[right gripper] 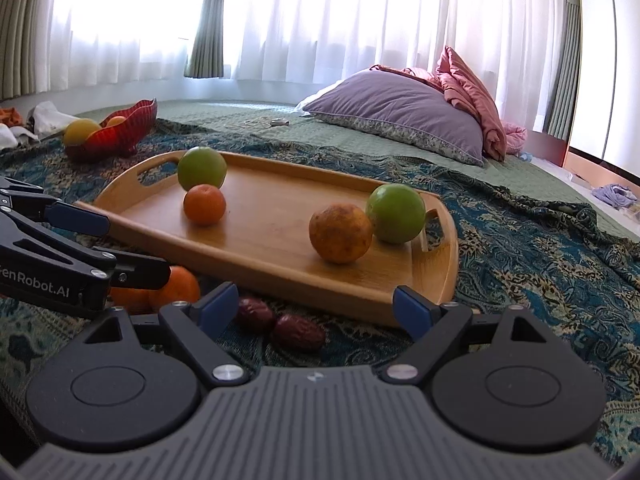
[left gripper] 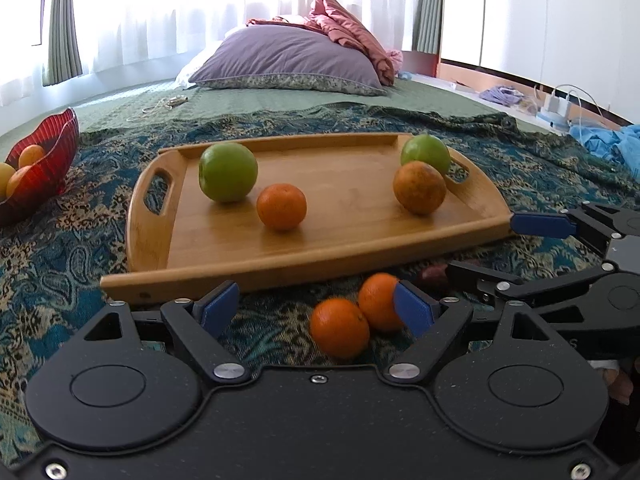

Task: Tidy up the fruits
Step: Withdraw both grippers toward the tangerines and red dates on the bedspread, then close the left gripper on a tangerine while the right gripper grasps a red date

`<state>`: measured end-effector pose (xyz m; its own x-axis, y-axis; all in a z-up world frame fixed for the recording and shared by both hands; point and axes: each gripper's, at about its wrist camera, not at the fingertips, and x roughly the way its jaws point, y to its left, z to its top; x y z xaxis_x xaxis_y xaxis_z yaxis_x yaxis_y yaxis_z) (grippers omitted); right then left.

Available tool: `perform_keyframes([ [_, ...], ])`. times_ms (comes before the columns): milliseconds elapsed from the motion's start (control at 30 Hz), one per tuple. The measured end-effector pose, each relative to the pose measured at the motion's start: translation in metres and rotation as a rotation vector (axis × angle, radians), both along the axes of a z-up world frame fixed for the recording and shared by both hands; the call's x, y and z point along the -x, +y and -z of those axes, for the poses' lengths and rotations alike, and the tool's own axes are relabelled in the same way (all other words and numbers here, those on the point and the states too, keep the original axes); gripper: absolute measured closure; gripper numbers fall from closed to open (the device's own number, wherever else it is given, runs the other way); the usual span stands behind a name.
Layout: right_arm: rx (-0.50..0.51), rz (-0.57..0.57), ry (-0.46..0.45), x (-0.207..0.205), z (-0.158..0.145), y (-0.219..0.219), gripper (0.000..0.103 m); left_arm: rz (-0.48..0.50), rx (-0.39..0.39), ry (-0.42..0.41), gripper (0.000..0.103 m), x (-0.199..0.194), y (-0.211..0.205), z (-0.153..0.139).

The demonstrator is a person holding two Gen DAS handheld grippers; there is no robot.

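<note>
Two oranges lie touching on the bed's patterned throw, just before the tray's near edge. My left gripper is low over them, jaws apart; the right pad looks to touch the farther orange, the left pad well clear. Nothing clamped.

Two dark red dates sit on the throw just beside the oranges. My right gripper hangs over them, jaws apart, holding nothing.

The wooden tray holds four fruits: a green apple and a small orange near each other on the left side, a second green apple and a mottled orange touching or nearly so near the right handle.

Far left, a red bowl holds orange and yellow fruit.

Beyond: green bedspread, purple pillow with a pink quilt heaped on it, white curtains bright behind.
</note>
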<state>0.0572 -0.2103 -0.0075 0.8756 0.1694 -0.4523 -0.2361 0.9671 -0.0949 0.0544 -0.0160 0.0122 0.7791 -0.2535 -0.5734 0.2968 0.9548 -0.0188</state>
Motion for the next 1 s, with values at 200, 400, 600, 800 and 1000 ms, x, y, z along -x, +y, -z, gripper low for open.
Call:
perform_keyframes([
  [200,0.003,-0.009,0.01,0.003,0.004,0.001,0.011,0.018,-0.006,0.017,0.019,0.008,0.0,0.005],
  [400,0.002,-0.016,0.02,0.004,0.006,0.001,0.011,0.024,0.009,0.027,0.041,0.014,0.002,0.004],
  [600,-0.04,-0.069,0.062,0.004,0.006,0.0,0.017,0.045,-0.016,0.026,0.062,0.018,0.001,0.004],
  [800,-0.045,-0.084,0.079,0.005,0.009,0.004,0.028,0.063,-0.043,0.015,0.07,0.022,-0.003,0.007],
  [1000,-0.039,-0.063,0.068,0.006,0.007,0.004,0.045,0.05,-0.027,0.01,0.071,0.02,-0.002,0.006],
])
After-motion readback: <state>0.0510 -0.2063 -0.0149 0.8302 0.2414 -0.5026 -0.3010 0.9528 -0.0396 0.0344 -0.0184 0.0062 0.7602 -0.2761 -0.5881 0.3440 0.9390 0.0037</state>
